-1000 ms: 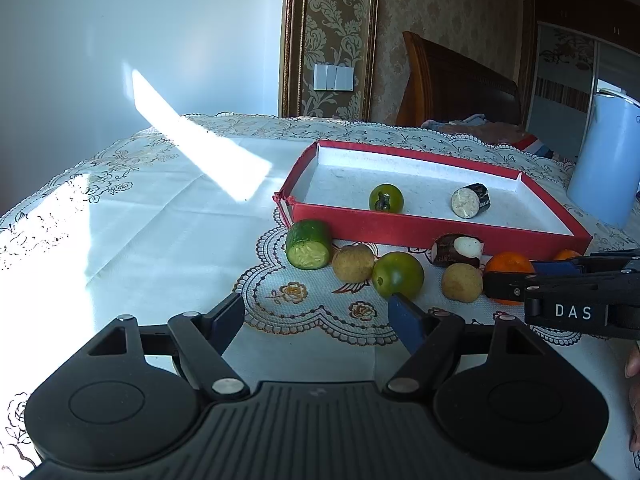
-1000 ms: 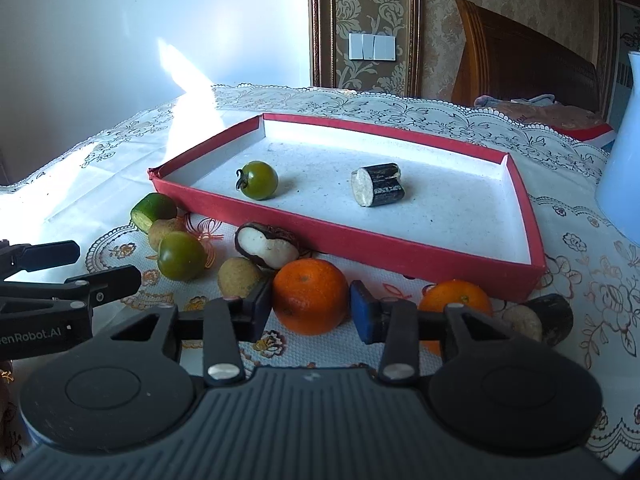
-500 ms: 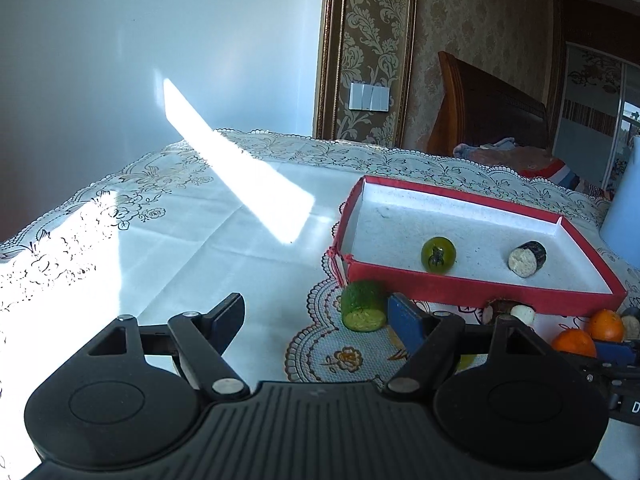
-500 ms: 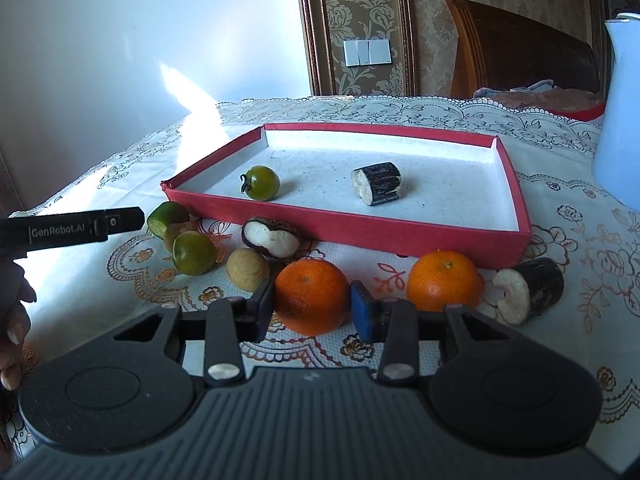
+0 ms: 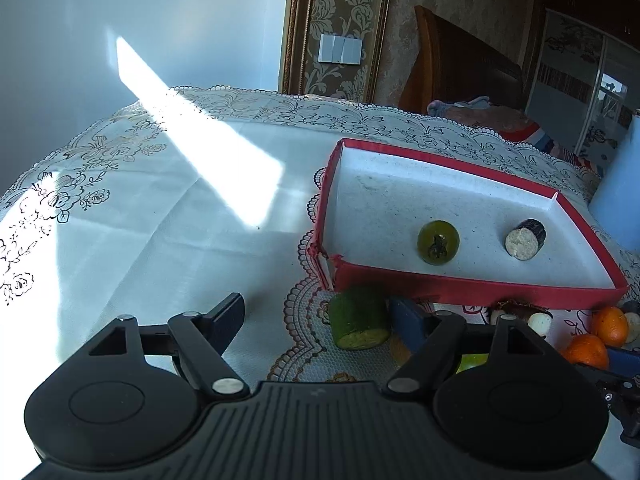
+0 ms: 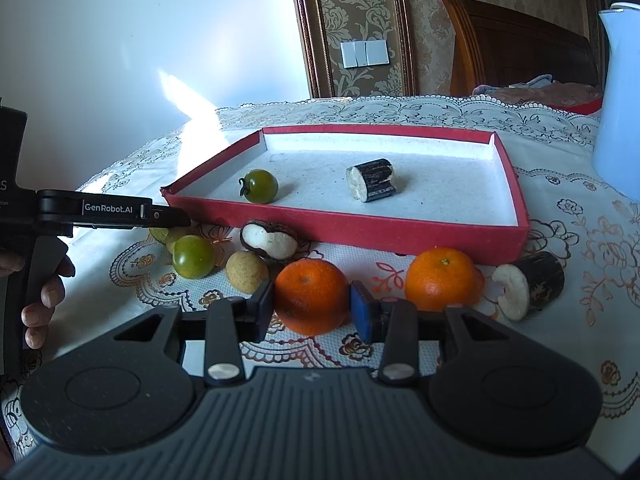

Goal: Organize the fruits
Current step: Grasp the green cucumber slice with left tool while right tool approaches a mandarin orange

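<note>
My right gripper is shut on an orange that rests on the lace cloth in front of the red tray. A second orange lies just to its right. My left gripper stands open near the tray's left front corner. A cut green cucumber piece sits between its fingers, close to the blue right pad. In the tray lie a green tomato and a dark-skinned cut piece. From the right wrist view the left gripper reaches in over the left fruits.
Loose on the cloth are another green tomato, a small tan fruit, an opened dark fruit with white flesh and a dark cut piece. A pale blue jug stands right of the tray. A hand holds the left gripper's handle.
My left gripper has slid left along the row of fruit, so the cucumber piece now sits by its right pad. The right gripper has tilted a little and stays shut on the orange.
</note>
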Demonstrator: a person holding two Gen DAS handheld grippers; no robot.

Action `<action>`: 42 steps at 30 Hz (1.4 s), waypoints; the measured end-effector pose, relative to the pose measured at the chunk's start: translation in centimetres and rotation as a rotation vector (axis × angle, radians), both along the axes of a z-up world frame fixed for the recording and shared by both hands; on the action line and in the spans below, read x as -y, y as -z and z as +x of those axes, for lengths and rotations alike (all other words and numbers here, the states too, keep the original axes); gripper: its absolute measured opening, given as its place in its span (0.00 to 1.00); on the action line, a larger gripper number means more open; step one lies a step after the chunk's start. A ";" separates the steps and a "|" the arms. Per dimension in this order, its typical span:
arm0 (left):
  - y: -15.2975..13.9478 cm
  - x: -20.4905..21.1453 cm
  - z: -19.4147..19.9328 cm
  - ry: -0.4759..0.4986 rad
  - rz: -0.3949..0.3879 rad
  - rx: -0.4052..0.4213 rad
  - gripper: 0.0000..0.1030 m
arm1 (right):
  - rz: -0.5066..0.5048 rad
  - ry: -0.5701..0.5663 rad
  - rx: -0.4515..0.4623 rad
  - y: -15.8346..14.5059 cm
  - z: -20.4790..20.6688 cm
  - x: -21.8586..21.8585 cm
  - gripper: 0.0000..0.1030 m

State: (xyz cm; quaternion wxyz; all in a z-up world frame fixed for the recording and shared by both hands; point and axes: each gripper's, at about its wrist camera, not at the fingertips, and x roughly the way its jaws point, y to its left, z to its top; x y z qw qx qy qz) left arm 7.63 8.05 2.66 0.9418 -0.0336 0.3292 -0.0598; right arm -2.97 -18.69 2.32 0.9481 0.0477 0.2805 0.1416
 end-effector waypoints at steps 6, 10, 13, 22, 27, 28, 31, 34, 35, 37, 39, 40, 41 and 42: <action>0.5 -0.2 0.3 0.004 -0.024 -0.002 0.77 | 0.012 0.006 0.000 0.0 0.0 0.2 0.37; 0.5 0.0 -0.1 0.016 -0.024 0.016 0.68 | 0.014 0.009 0.001 0.0 0.0 0.2 0.37; 0.4 0.2 -0.6 0.054 -0.064 0.023 0.43 | 0.017 0.013 0.000 -0.1 0.0 0.2 0.37; 0.3 1.2 -2.2 0.063 -0.032 0.072 0.30 | 0.014 0.024 0.000 0.0 0.0 0.2 0.37; 0.1 1.6 -3.6 0.041 -0.013 0.098 0.30 | 0.007 0.024 0.002 0.0 -0.1 0.2 0.37; 0.0 1.7 -4.0 0.031 -0.010 0.106 0.30 | 0.006 0.023 0.002 -0.1 -0.1 0.2 0.37; -0.4 2.3 -5.1 0.012 0.013 0.141 0.30 | 0.002 0.023 0.005 -0.1 -0.1 0.1 0.37; -1.0 3.1 -6.6 -0.012 0.046 0.197 0.30 | -0.001 0.025 0.013 -0.2 -0.3 0.1 0.37; -1.2 3.4 -7.2 -0.015 0.055 0.210 0.30 | -0.002 0.026 0.018 -0.2 -0.4 0.1 0.37; -1.4 3.9 -7.9 -0.018 0.072 0.229 0.30 | -0.001 0.030 0.027 -0.3 -0.6 0.1 0.37; -1.5 4.7 -8.6 -0.015 0.087 0.253 0.30 | 0.000 0.034 0.030 -0.3 -0.7 0.0 0.37; -1.5 5.1 -8.8 -0.011 0.095 0.258 0.30 | 0.001 0.035 0.031 -0.4 -0.7 0.0 0.37; -1.5 5.5 -8.9 -0.011 0.100 0.264 0.30 | 0.001 0.037 0.035 -0.4 -0.9 0.0 0.37; -1.5 5.8 -9.0 -0.014 0.104 0.268 0.30 | 0.000 0.042 0.041 -0.5 -1.1 0.0 0.37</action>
